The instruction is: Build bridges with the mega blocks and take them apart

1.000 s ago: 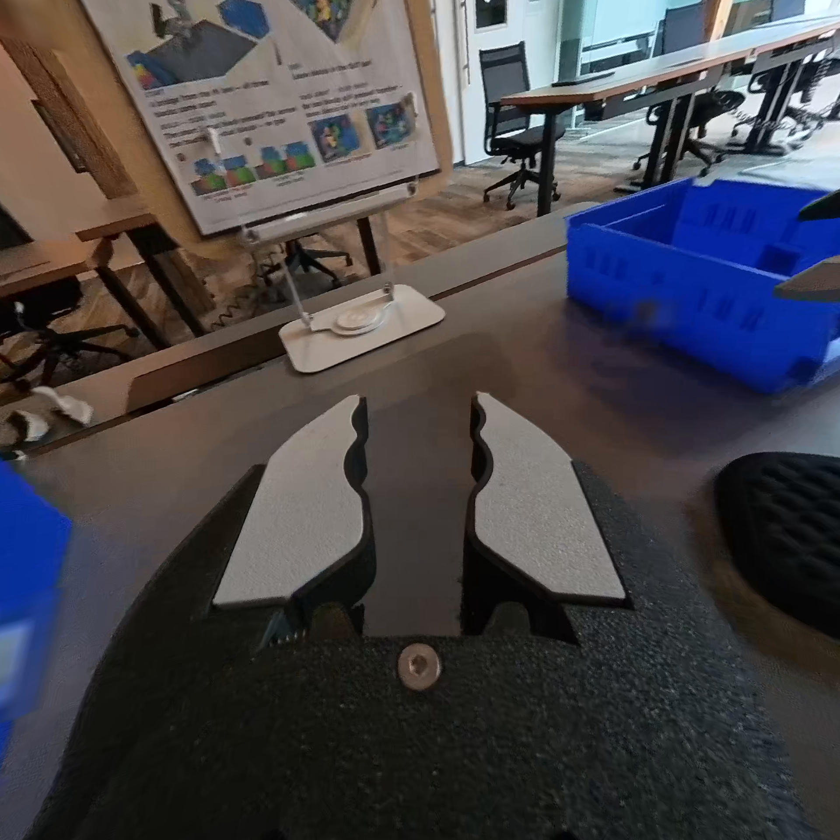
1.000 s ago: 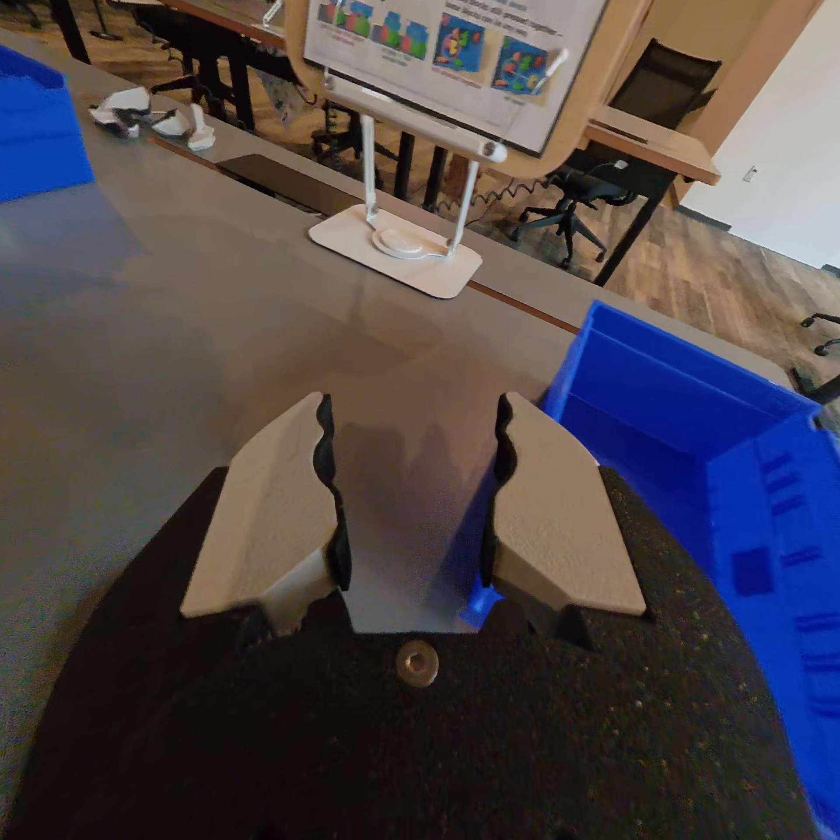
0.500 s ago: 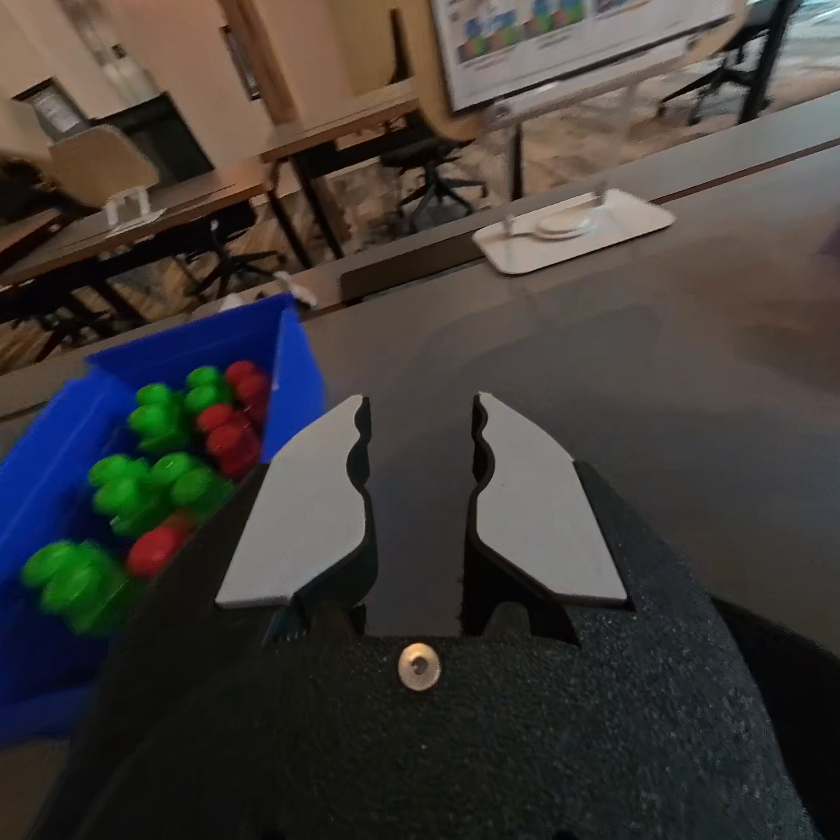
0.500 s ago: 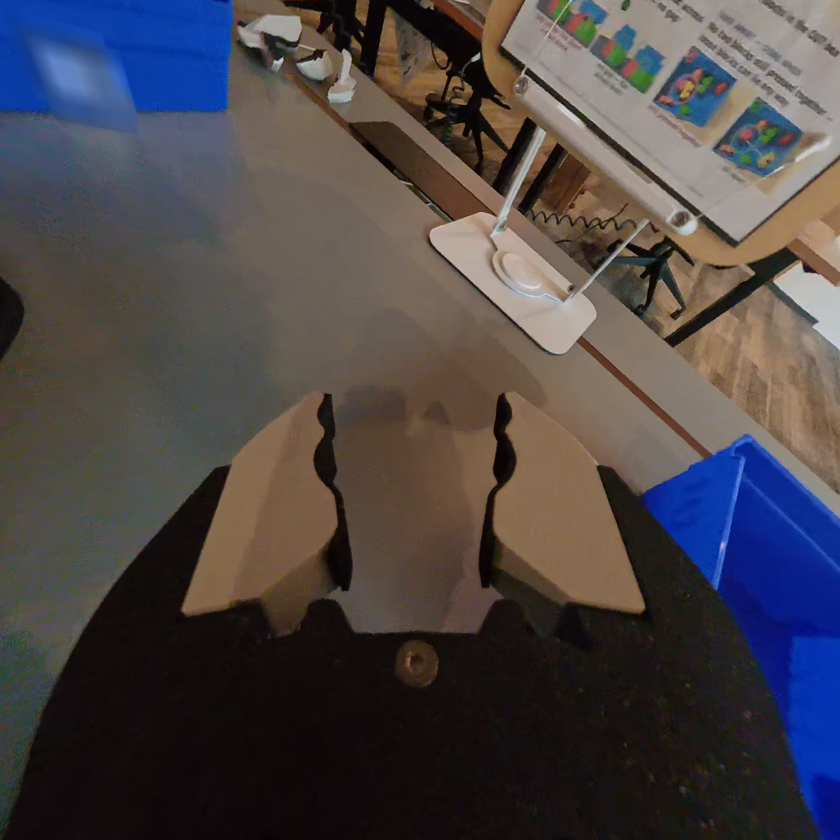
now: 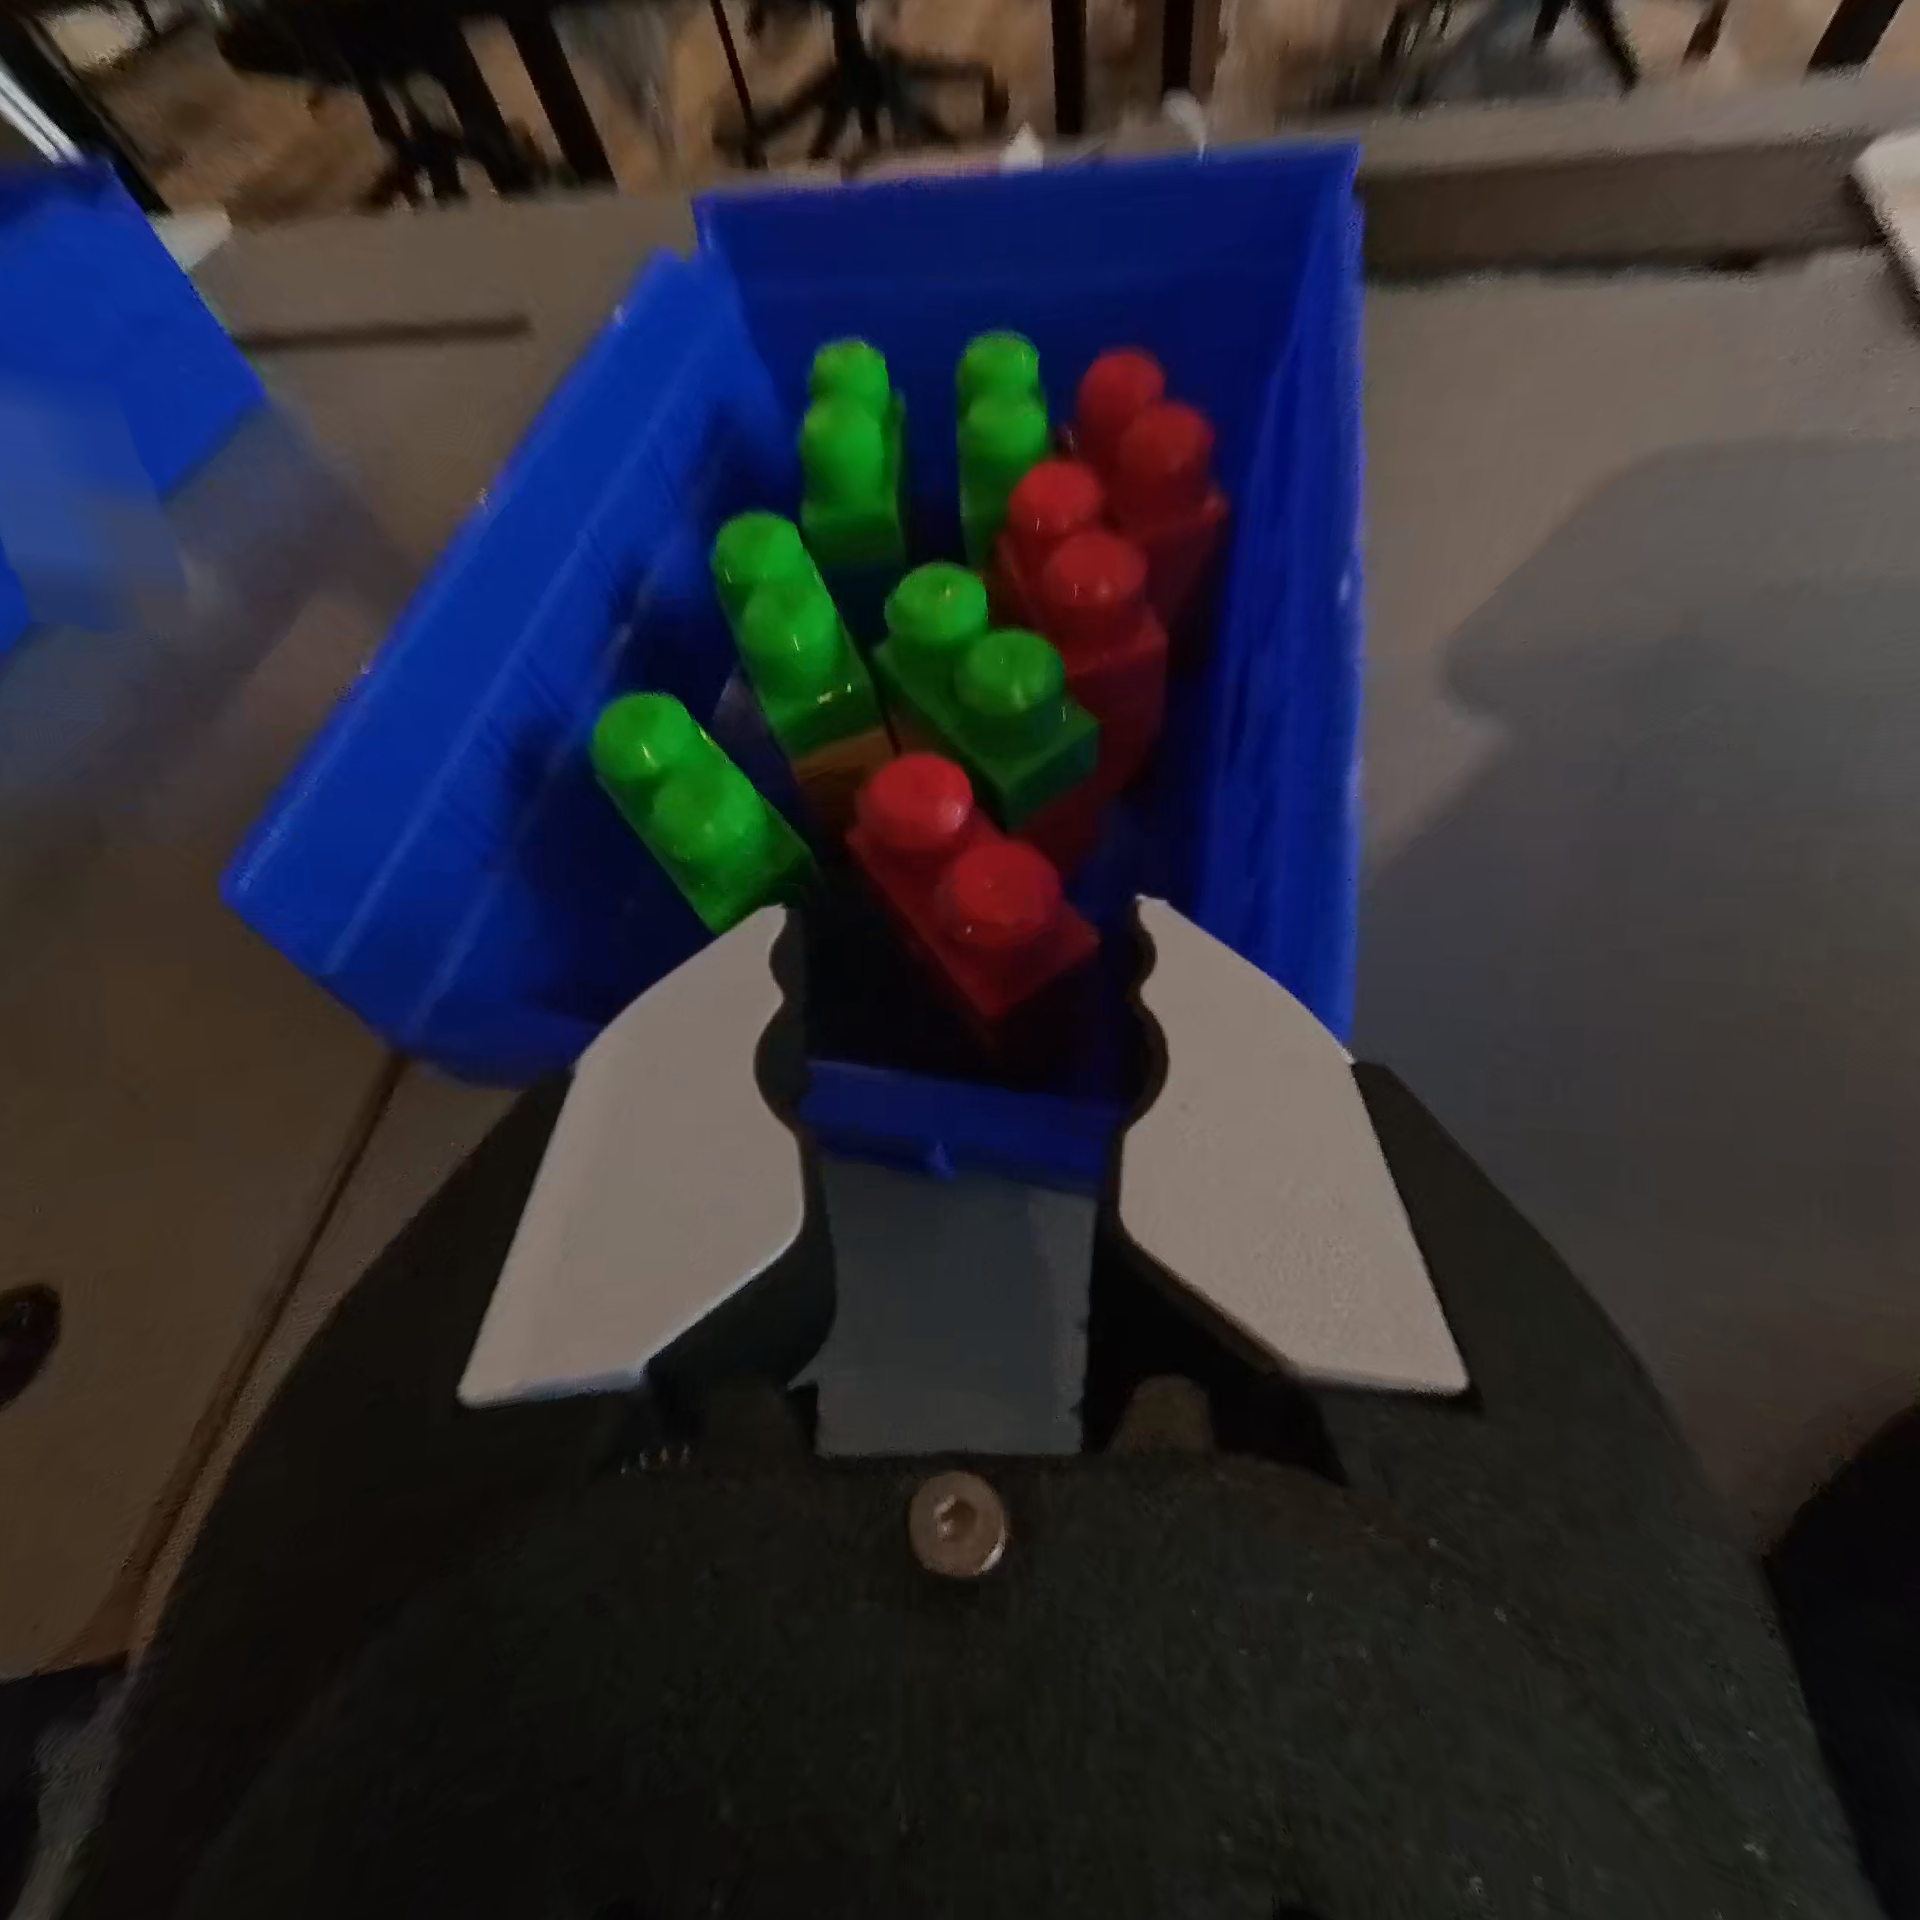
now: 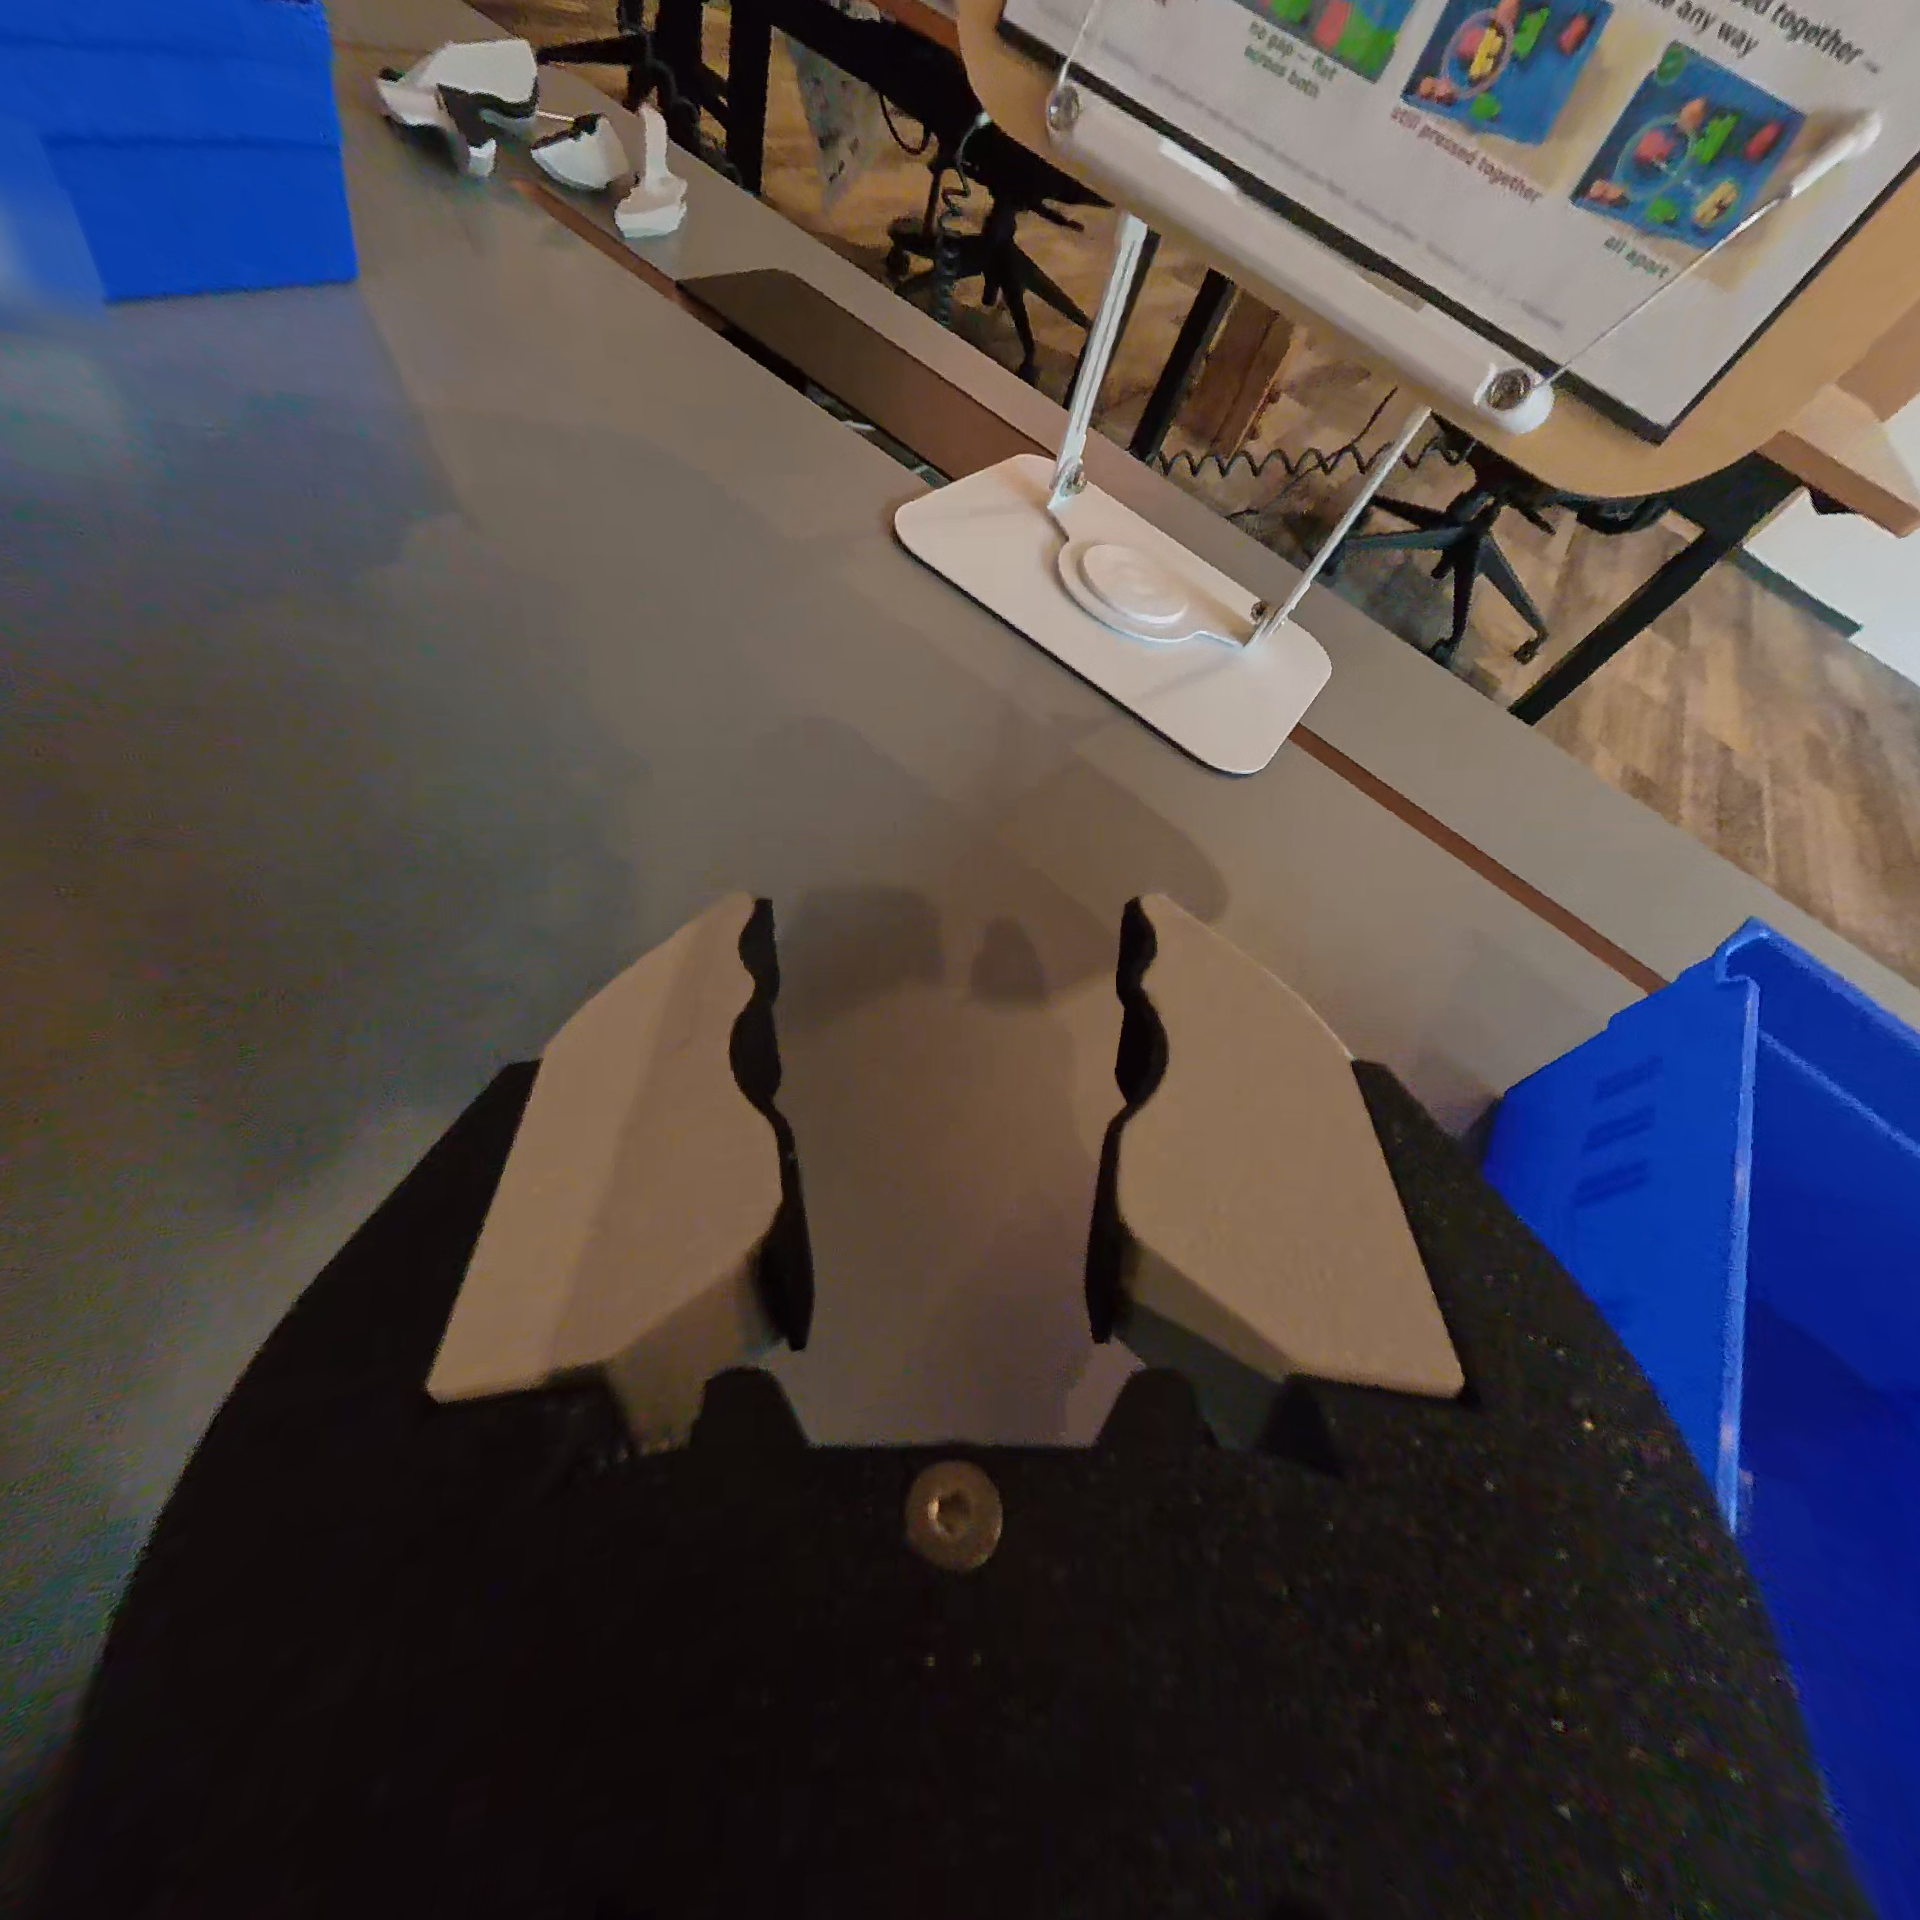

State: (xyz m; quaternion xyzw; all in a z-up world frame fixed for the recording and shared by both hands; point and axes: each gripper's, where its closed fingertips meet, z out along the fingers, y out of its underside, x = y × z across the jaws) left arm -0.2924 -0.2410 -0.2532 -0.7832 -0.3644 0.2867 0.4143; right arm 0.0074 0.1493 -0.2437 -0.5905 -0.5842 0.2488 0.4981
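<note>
Down along the left tool (image 5: 956, 935) now: spread wide, gripping nothing, poised right over the near rim of the blue bin (image 5: 1288, 623). Lined up on the nearest red block (image 5: 971, 894), studs facing up and tilted toward the camera. Likely a first pick being set up, with nothing built yet anywhere on the worktop (image 5: 1610, 520).

Inside the bin, mega blocks standing close together, studs up, which should make them easy to pinch by the sides. Counting: five green blocks (image 5: 790, 623), three red, two studs apiece. A sliver of orange-brown lower down between them; cannot tell what.

Over to the right tool (image 6: 940, 925): also released, empty, held low above a bare stretch of worktop, probably waiting as the building spot. Just to its right, a second blue bin (image 6: 1818, 1247); no blocks showing in the part in view. Far left in the same view, one more blue bin (image 6: 177, 156), contents hidden.

At the back edge, a white stand (image 6: 1112, 613) propping up one instruction sheet (image 6: 1455, 135), angled toward the work area for reference. Beyond that, a few small white pieces (image 6: 499, 94), well clear of the action.
</note>
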